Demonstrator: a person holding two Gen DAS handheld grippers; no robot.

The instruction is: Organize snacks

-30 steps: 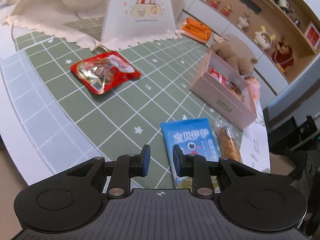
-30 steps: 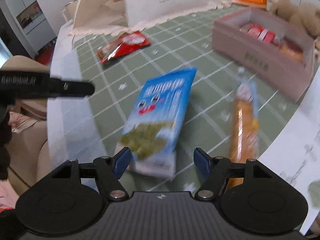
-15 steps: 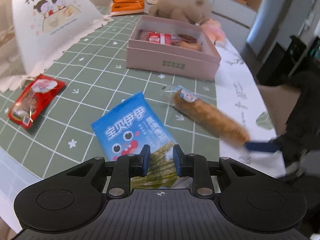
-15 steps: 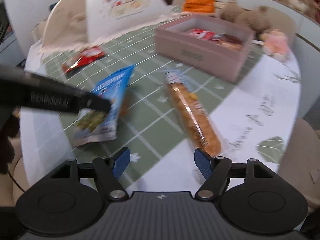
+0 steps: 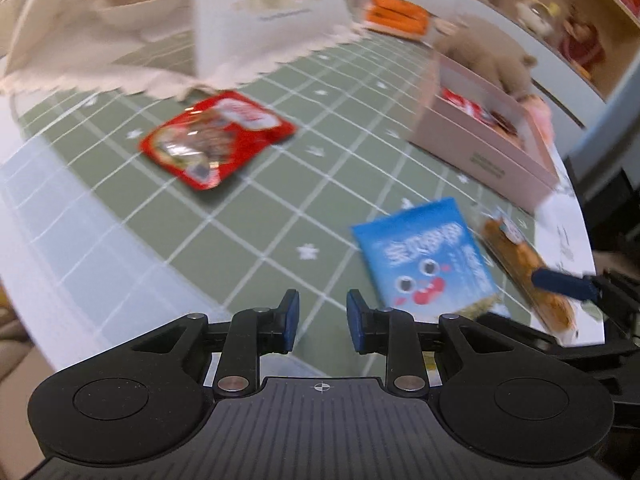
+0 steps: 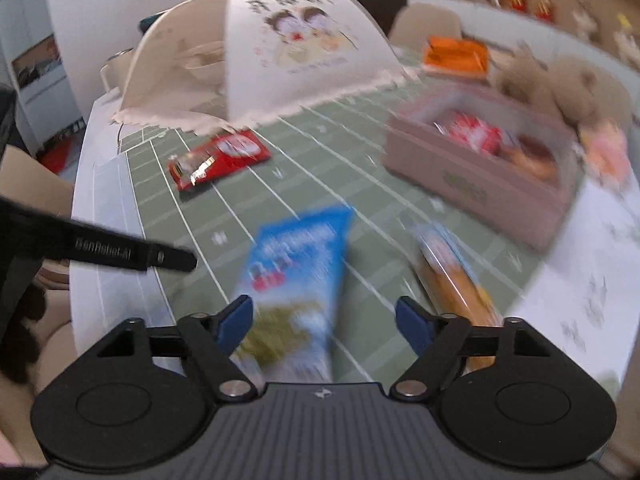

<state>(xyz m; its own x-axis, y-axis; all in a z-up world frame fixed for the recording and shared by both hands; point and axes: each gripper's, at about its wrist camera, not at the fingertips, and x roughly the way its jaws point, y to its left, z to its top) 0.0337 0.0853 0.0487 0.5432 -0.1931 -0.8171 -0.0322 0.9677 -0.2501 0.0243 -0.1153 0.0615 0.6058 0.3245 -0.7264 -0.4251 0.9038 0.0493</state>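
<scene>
A blue snack bag [image 5: 426, 258] [image 6: 298, 268] lies on the green checked tablecloth, a wrapped bread stick [image 5: 524, 272] [image 6: 456, 280] beside it on the right. A red snack packet [image 5: 218, 140] [image 6: 218, 158] lies farther back left. A pink box [image 5: 486, 140] [image 6: 480, 168] holds several snacks at the right. My left gripper [image 5: 319, 322] hovers empty over the cloth, left of the blue bag, jaws a narrow gap apart. My right gripper [image 6: 324, 320] is open wide and empty, above the near end of the blue bag.
A white mesh food cover [image 5: 224, 20] [image 6: 280, 60] stands at the back. An orange packet [image 5: 394, 20] [image 6: 456, 56] and a plush bear [image 5: 488, 52] [image 6: 560, 84] lie beyond the box. The table's white edge [image 5: 60, 248] runs at the left and near sides.
Both cameras swung left. The left view turned from the pink box toward the red packet. The right view came back over the blue bag. Neither gripper's opening changed.
</scene>
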